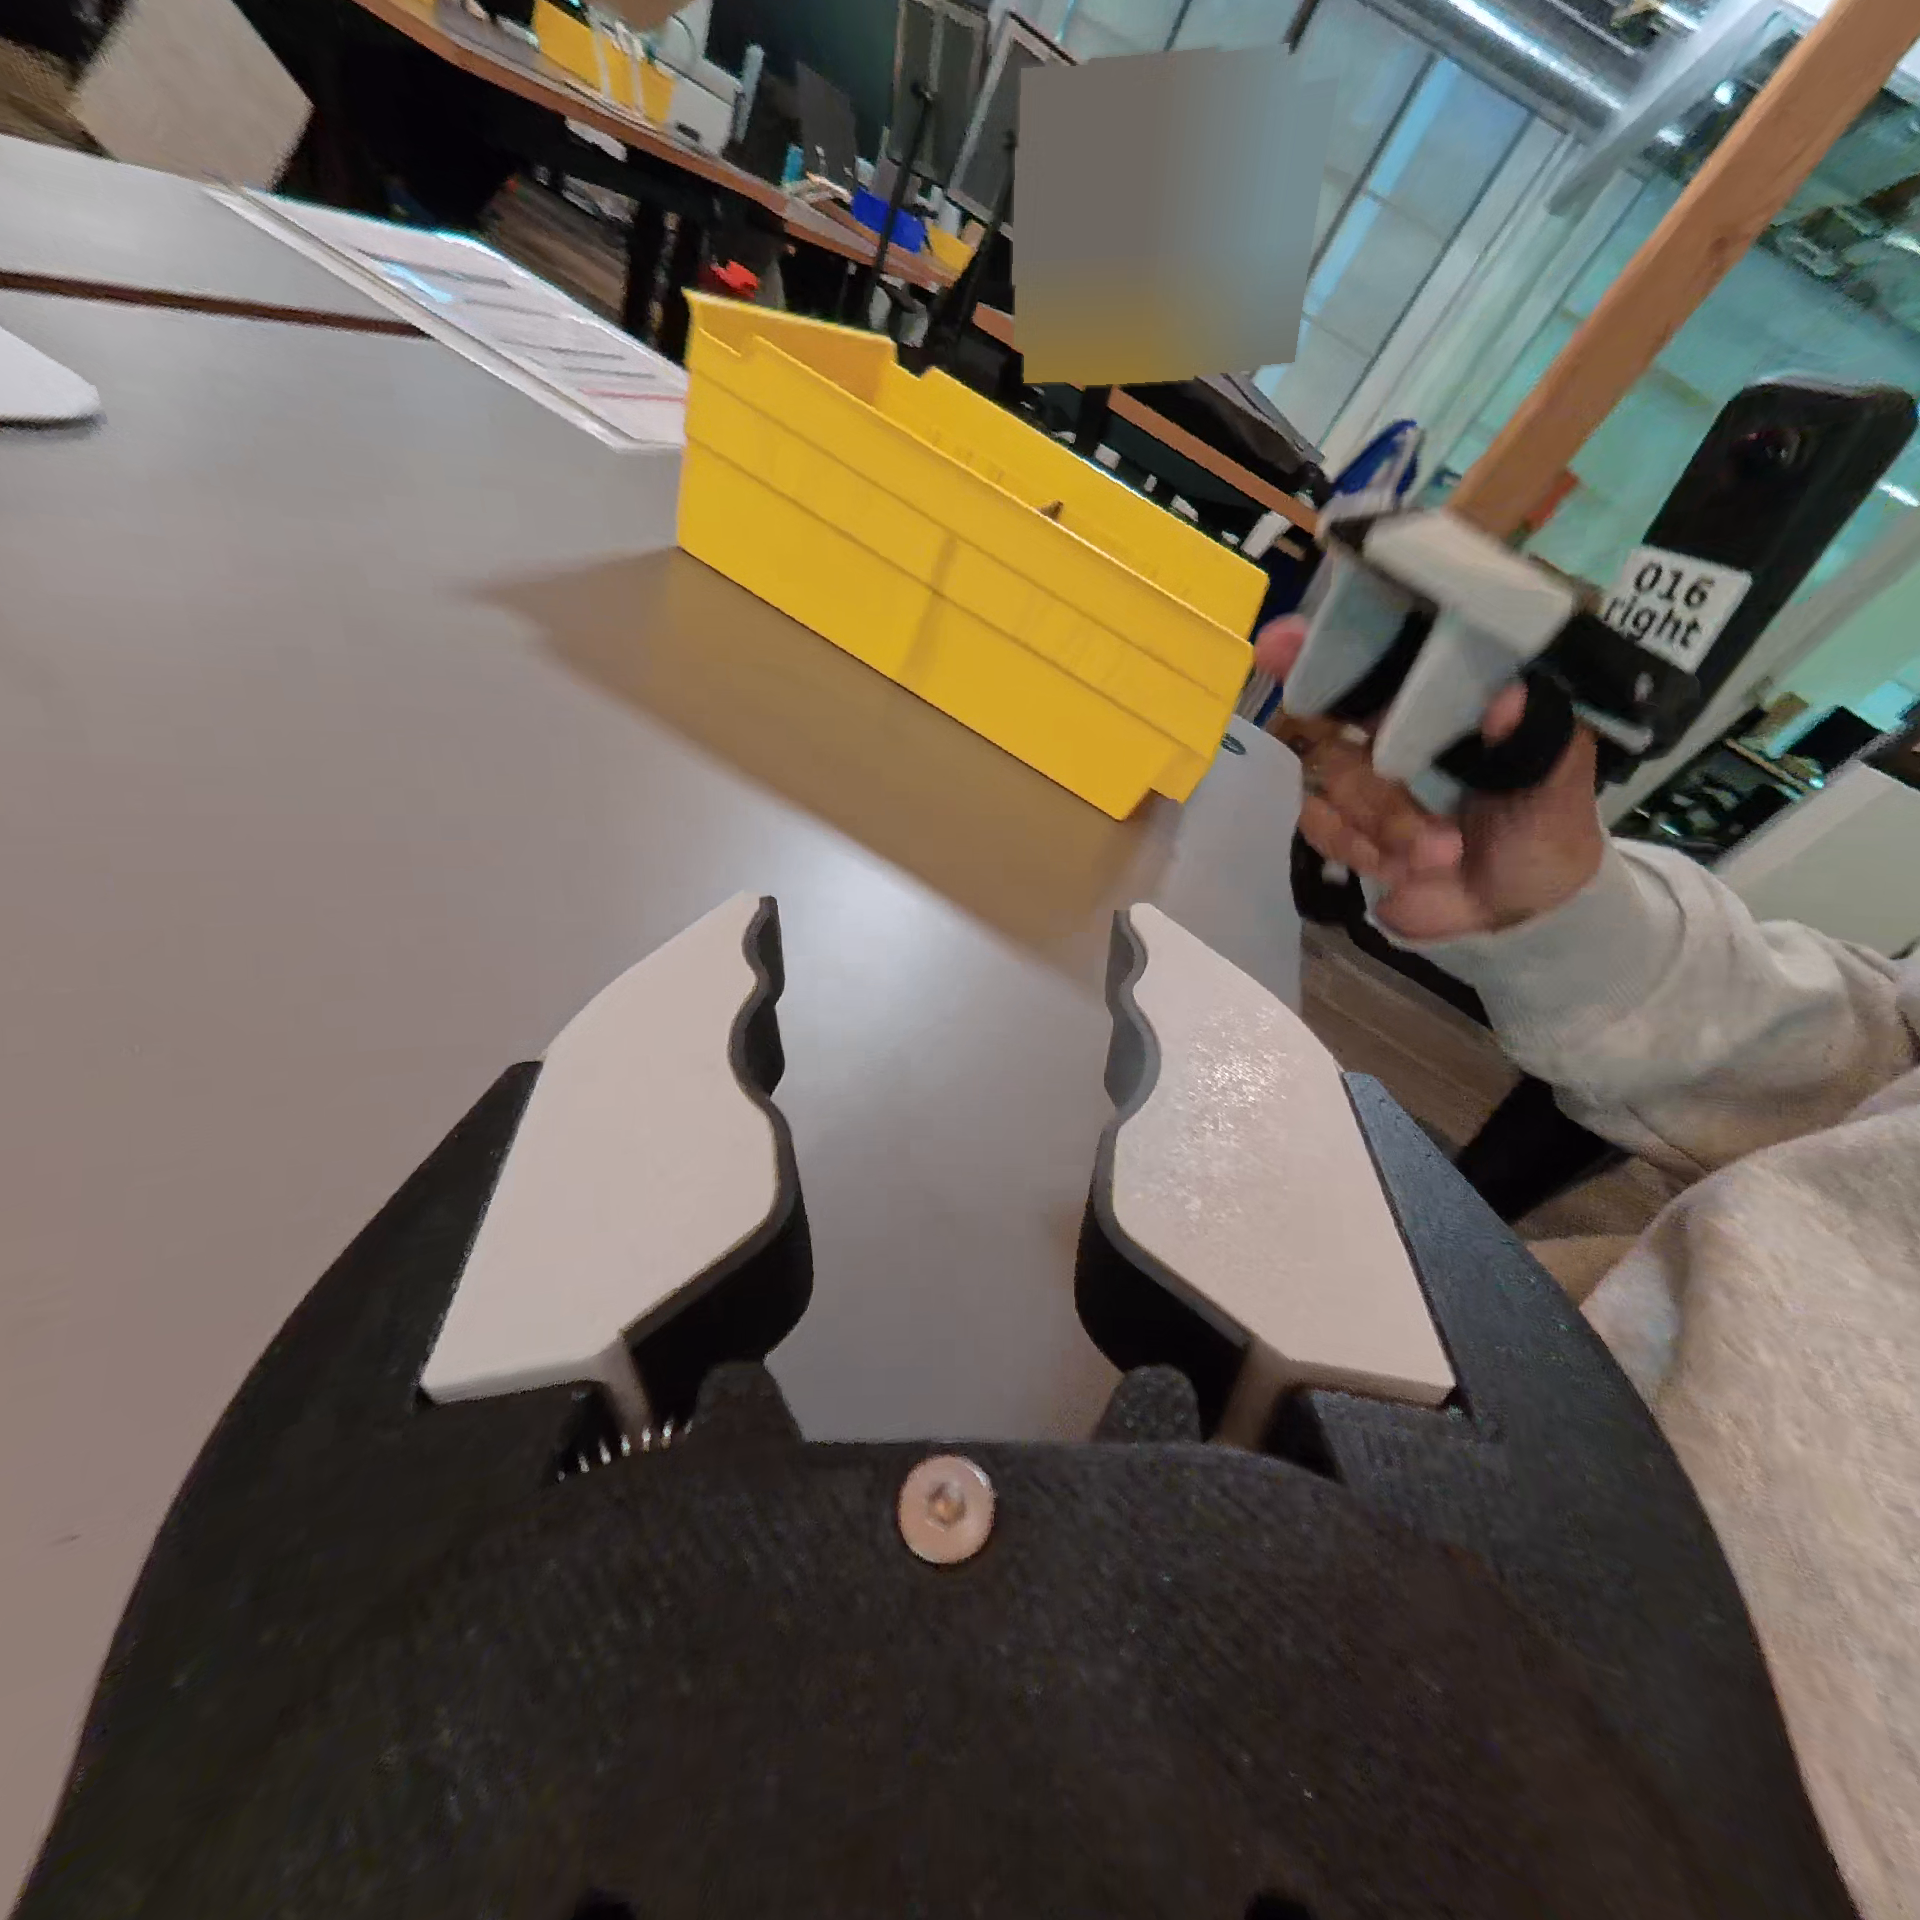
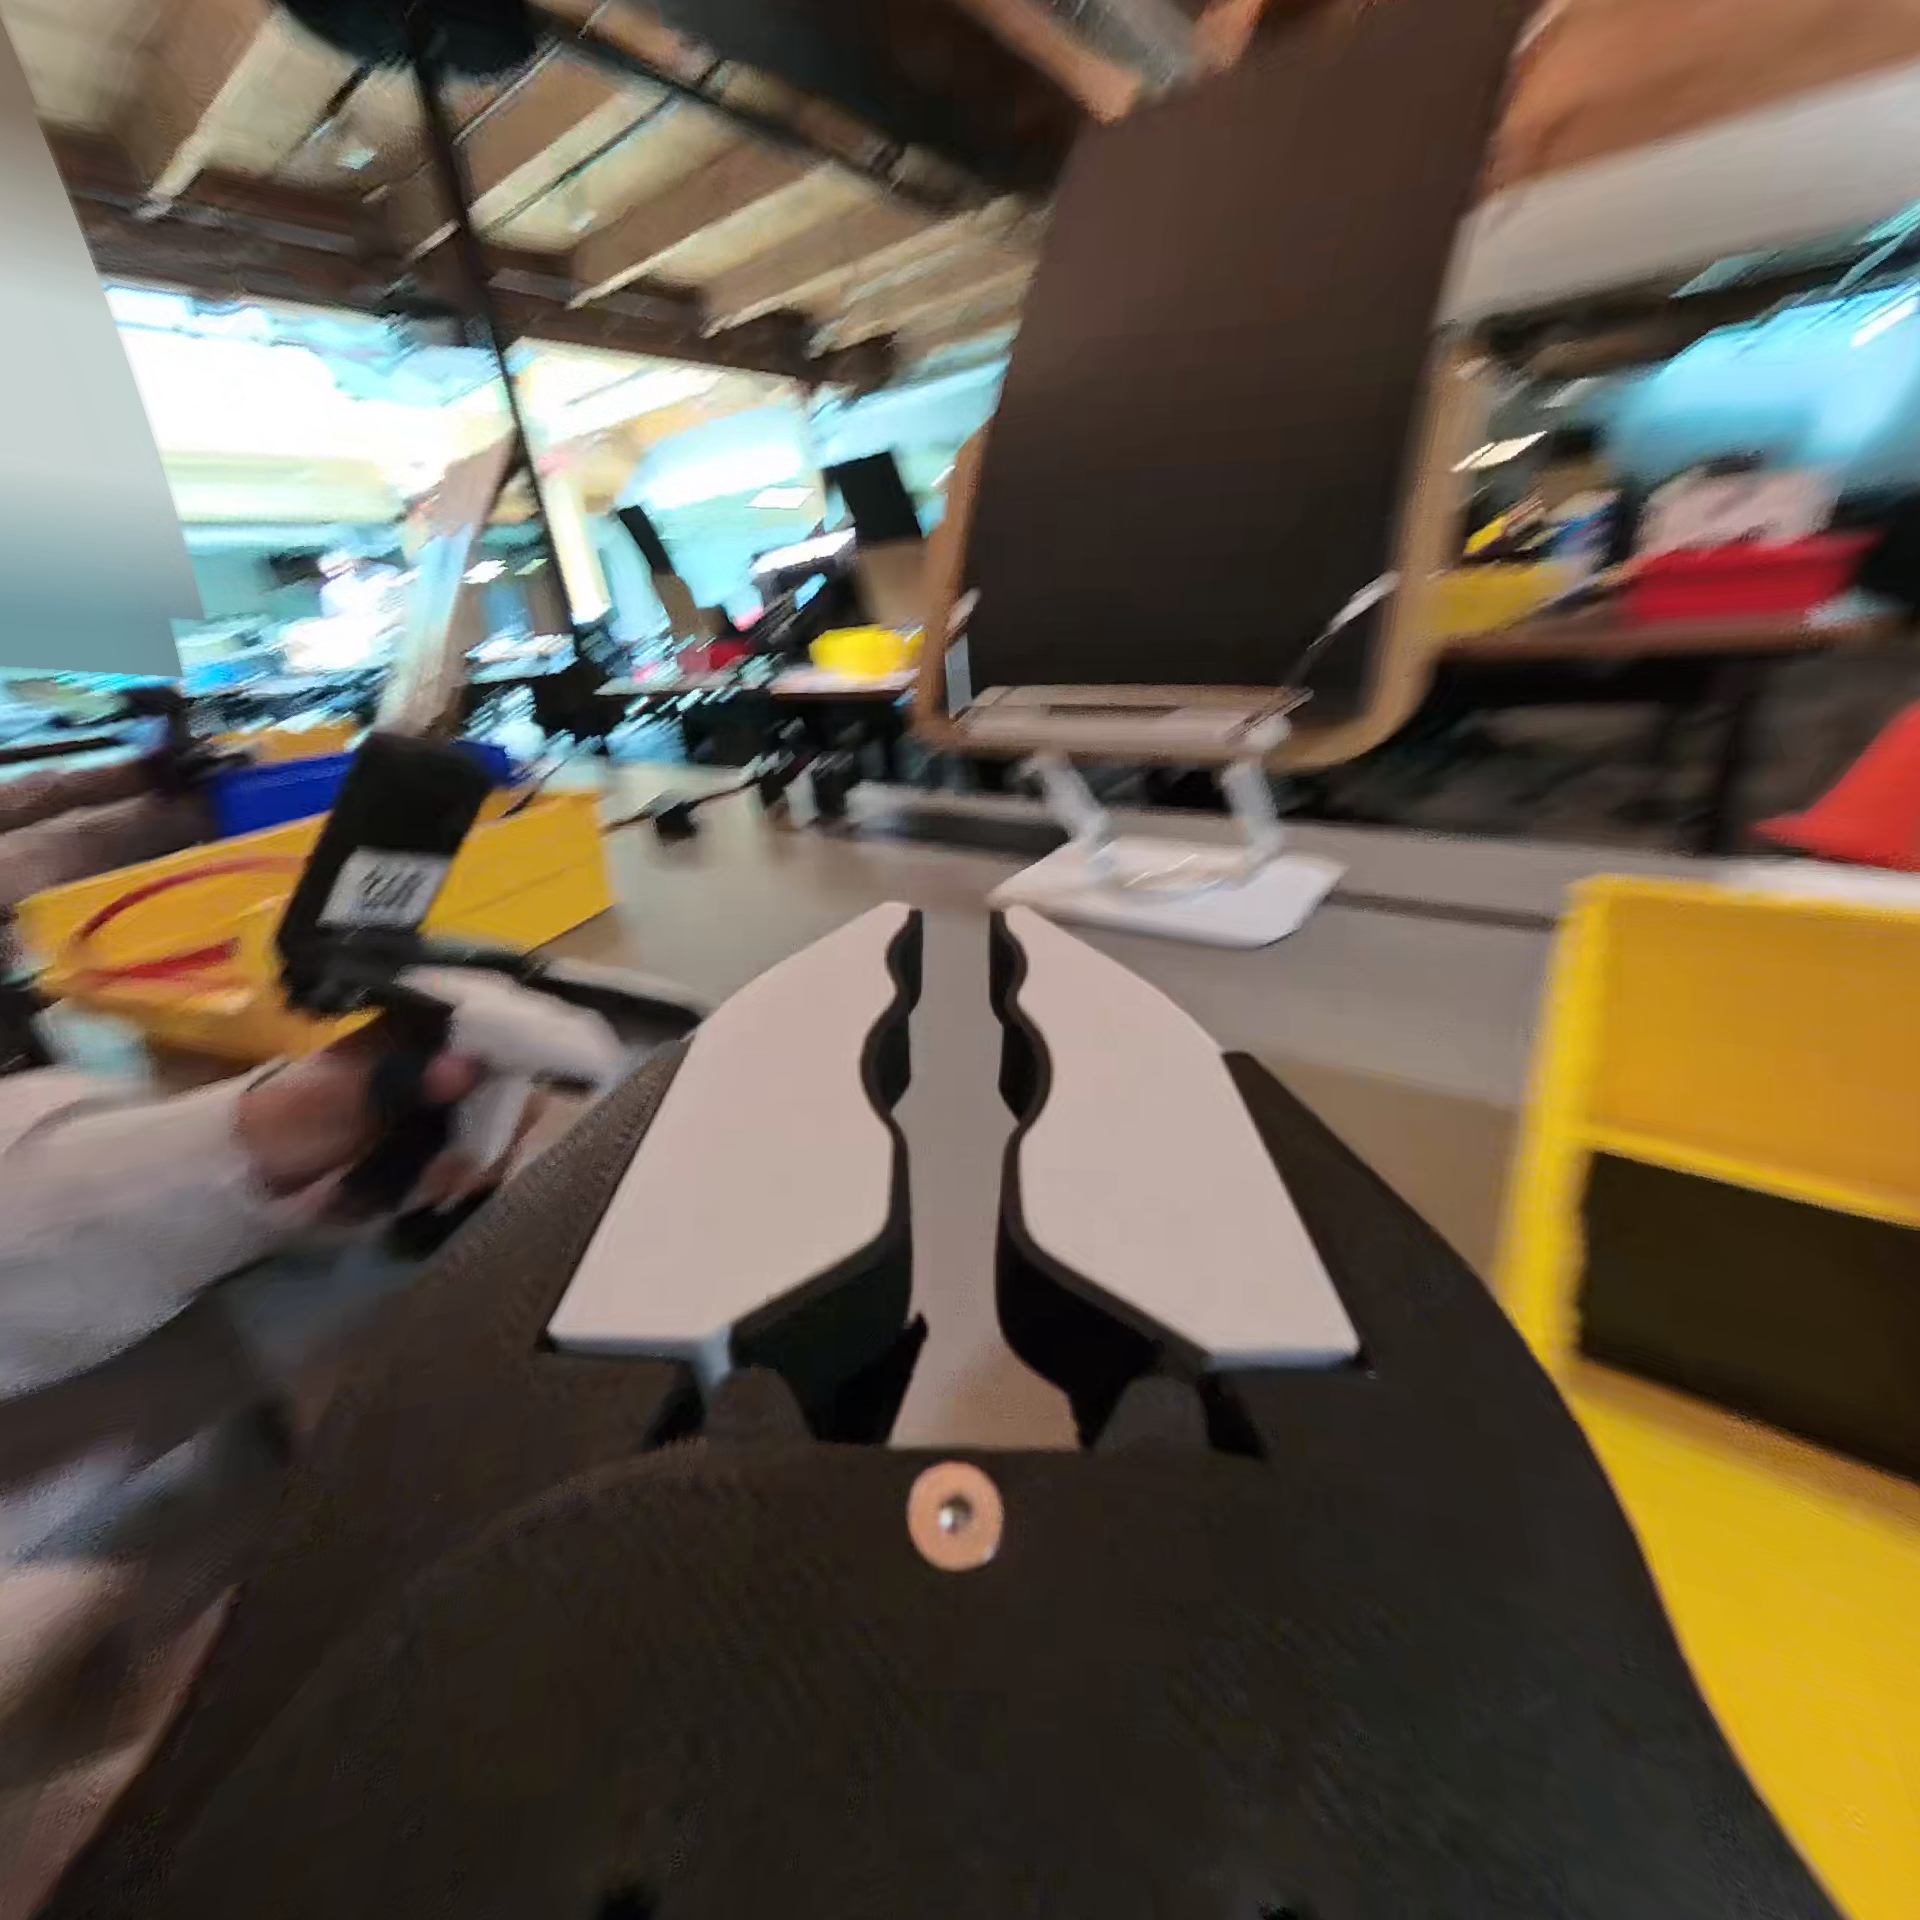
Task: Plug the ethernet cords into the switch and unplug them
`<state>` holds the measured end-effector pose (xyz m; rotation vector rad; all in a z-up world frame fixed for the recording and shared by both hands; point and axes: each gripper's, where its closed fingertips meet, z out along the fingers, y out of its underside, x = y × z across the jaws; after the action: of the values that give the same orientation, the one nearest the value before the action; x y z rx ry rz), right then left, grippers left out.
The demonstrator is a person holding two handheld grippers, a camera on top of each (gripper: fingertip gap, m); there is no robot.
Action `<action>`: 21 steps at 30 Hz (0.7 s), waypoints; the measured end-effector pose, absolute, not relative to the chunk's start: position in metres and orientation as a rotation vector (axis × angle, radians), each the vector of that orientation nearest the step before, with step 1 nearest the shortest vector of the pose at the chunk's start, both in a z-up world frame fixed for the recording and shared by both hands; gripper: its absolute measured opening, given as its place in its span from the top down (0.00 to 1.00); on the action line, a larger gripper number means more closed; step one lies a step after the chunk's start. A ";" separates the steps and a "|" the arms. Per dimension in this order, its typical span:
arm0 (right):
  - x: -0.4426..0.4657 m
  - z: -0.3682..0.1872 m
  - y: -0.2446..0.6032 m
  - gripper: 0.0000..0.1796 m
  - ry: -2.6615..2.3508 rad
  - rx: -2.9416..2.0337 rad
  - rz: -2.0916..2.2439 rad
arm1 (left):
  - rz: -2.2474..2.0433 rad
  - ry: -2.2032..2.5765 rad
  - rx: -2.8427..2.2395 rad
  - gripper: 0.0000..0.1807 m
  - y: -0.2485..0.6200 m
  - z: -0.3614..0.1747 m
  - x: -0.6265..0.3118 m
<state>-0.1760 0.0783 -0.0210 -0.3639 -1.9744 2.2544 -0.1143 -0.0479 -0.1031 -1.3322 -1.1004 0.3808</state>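
**No cords or switch in view, both grippers empty**

Left wrist view: my left gripper [image 1: 940, 940] hangs over the grey surface [image 1: 312, 727], fingers [image 1: 665, 1122] spread wide with nothing between them. A yellow bin [image 1: 935, 582] sits ahead near the surface's far edge. A laminated sheet [image 1: 499, 312] lies beyond it to the left. My right gripper [image 1: 1392, 675] is held up in the air past the bin's near end, off the edge, gripped by a hand [image 1: 1455, 852]. No ethernet cord and no switch show here. They may be in the bin, but I can't tell; its inside is hidden from this angle.

Right wrist view: heavy motion blur. My right gripper's fingers [image 2: 769, 1143] are nearly together, a narrow gap left, holding nothing. The bin [image 2: 1714, 1091] is close on the right. A laptop on a stand [image 2: 1164, 727] sits ahead. The left gripper [image 2: 540, 1039] shows at the left, blurred.

Risks, as I judge them: I'm moving fast with no target in sight, so I could clip the bin wall with the right gripper and shove it off the edge. Reaching in blind could snag a cord or pinch a plug's clip. The two grippers could also collide if both go for the bin.
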 end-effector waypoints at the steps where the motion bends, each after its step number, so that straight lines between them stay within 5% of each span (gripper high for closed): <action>1: -0.163 -0.033 0.064 0.93 -2.077 -0.307 2.245 | 0.409 -1.111 -1.320 0.67 -0.054 -0.101 -0.115; 16: -0.150 -0.058 0.038 1.00 -2.414 -0.176 2.347 | 1.080 -1.376 -1.057 0.66 -0.180 -0.063 -0.059; 21: -0.159 -0.068 0.019 1.00 -2.486 -0.286 2.307 | 1.622 -1.435 -0.932 0.47 -0.233 -0.024 0.002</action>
<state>-0.1595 0.0192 -0.0676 -0.2857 -2.4860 2.3067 0.0019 -0.2326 -0.0238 -0.9324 -1.4350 1.6221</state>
